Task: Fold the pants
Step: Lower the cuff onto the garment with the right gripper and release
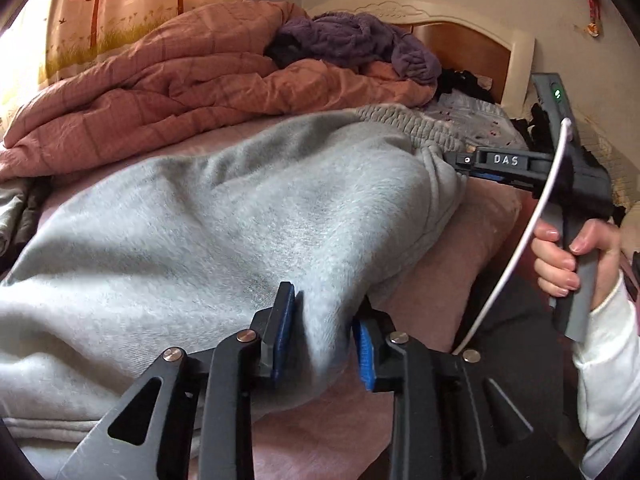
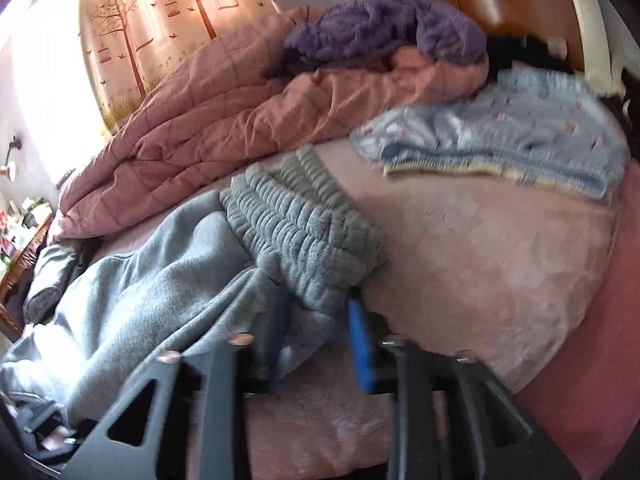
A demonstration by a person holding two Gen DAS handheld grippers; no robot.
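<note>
- On the bed, left wrist view: grey pants (image 1: 224, 216) lie spread across the pink bed sheet (image 1: 352, 412), fleecy side up, ribbed waistband toward the headboard.
- Left tongs (image 1: 323, 344) pinch a raised fold at the near edge of the pants; grey cloth fills the gap between the blue pads (image 1: 282, 336).
- Right tongs (image 1: 460, 162) reach in from the right at the waistband corner; their tips are buried in the cloth. The right hand (image 1: 568, 256), in a white sleeve, grips the handle, and a white cable (image 1: 532, 224) arcs down from the device.
- Behind the pants: a rumpled pink quilt (image 1: 160, 92), a purple garment (image 1: 360, 44) on top of it, a wooden headboard (image 1: 476, 52) with a cream frame, and a tree-print curtain (image 1: 116, 4) lit from behind.

- Right wrist view (motion-blurred): the gathered waistband (image 2: 304, 232) of the pants (image 2: 152, 276) sits just ahead of the right tongs (image 2: 320, 344).
- Grey cloth at the waistband's corner runs down between the blue pads (image 2: 362, 348), which close on it; the left pad is smeared by blur.
- Pink sheet (image 2: 480, 272) lies bare to the right; a pale blue patterned garment (image 2: 512, 136) rests beyond it, near the headboard (image 2: 516, 8).
- Quilt (image 2: 208, 120), purple garment (image 2: 380, 28) and curtain (image 2: 140, 20) fill the background; a cluttered wooden furniture edge (image 2: 28, 248) shows at far left.
</note>
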